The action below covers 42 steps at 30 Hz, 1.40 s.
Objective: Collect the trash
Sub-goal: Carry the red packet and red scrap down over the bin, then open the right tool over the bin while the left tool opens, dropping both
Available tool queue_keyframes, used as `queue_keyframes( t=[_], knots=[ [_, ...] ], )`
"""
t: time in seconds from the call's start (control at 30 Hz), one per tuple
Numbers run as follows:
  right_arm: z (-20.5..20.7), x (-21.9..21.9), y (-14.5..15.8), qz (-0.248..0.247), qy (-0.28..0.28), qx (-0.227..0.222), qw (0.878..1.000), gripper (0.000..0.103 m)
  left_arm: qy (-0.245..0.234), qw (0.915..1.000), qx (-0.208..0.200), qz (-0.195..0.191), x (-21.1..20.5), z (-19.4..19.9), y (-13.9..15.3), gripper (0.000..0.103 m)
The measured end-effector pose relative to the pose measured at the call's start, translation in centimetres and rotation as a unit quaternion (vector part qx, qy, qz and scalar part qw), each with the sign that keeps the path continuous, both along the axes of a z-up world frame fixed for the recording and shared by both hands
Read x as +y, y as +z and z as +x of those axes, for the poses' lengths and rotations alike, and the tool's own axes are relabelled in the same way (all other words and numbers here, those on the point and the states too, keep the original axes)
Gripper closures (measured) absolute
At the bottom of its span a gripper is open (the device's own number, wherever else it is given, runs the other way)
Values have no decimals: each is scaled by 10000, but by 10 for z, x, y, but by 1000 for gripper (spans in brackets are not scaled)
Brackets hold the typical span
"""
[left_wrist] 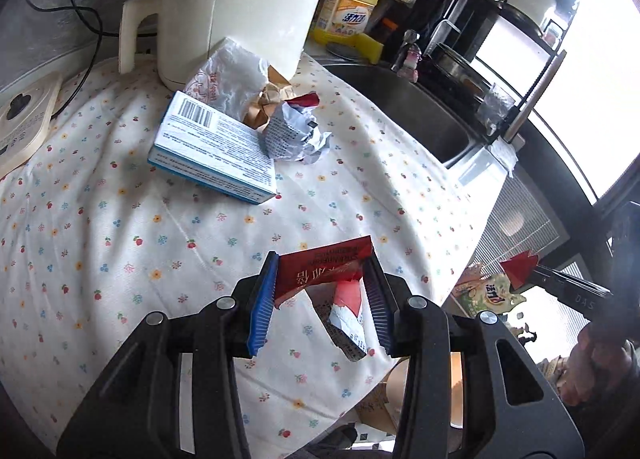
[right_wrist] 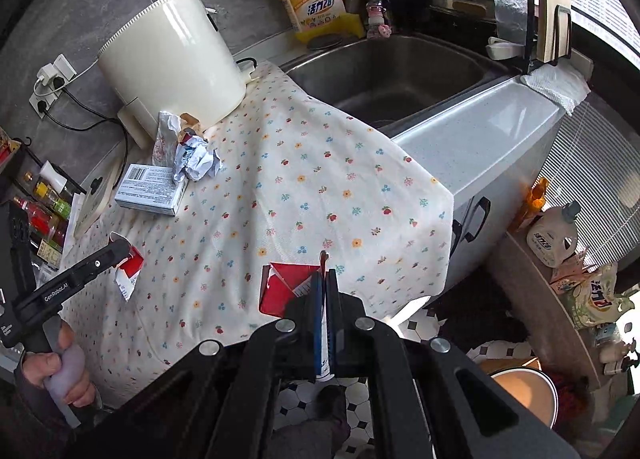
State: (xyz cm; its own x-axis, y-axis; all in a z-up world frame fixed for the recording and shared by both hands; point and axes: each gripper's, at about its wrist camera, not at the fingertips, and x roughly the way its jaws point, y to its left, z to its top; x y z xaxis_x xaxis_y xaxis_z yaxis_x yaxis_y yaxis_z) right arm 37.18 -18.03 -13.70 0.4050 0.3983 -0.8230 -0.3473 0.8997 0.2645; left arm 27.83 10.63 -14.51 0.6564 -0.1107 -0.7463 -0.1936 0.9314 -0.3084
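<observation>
left tongs (left_wrist: 322, 299) sit over the near edge of the worktop (left_wrist: 120, 259), jaws spread about as wide as the torn red carton (left_wrist: 328, 279) between them; pads look to be at its sides, but i can't tell whether they're actually pinching it or just bracketing it. the carton is opened and flattened at one end, so a side-on grab is probably the only way to get purchase. right tongs (right_wrist: 323, 279) are closed almost fully on a thin red wrapper (right_wrist: 286, 287), held out past the worktop's front edge, likely on its way to a bin. rest of the trash is piled by the white appliance (right_wrist: 172, 59): a crumpled paper wad (right_wrist: 198, 161), a clear plastic bag (left_wrist: 232, 79) and a blue-and-white box (left_wrist: 216, 147), all touching or overlapping, none picked up yet. right view shows what the left can't: the sink (right_wrist: 400, 71) beside the cloth-covered worktop, the floor below, and the left tongs from the side with the carton at their tip. left view gives the jaw gap on the carton directly, and catches the right tongs off the edge with a red scrap in them.
</observation>
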Motion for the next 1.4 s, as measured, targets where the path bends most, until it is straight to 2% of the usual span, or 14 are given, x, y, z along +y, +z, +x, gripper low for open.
queue_keyframes(
  t=[0.17,0.37,0.57,0.8,0.83,0.87,0.93,1.4],
  knots=[
    [-18,-74,-1,-7,-648,45,9979,100,-671,9977,7,62,-69,23,5,60],
    [-42,-150,-7,13,-1287,138,9916,100,-1399,9901,37,141,-147,37,7,60],
    [-69,-211,-15,80,-1779,221,9838,99,-1906,9814,96,196,-212,37,5,60],
    [-98,-265,-34,181,-2092,464,9766,95,-2283,9731,247,176,-273,27,-8,60],
    [-101,-271,-36,189,-2123,496,9758,89,-2317,9722,281,167,-282,27,-11,60],
    [-105,-277,-37,238,-2142,501,9752,70,-2347,9714,310,153,-290,26,-13,60],
    [-114,-288,-37,256,-2179,397,9748,51,-2408,9698,350,141,-304,23,-18,60],
    [-152,-364,-36,129,-2736,355,9611,48,-2989,9523,617,20,-391,16,-48,60]
  ],
)
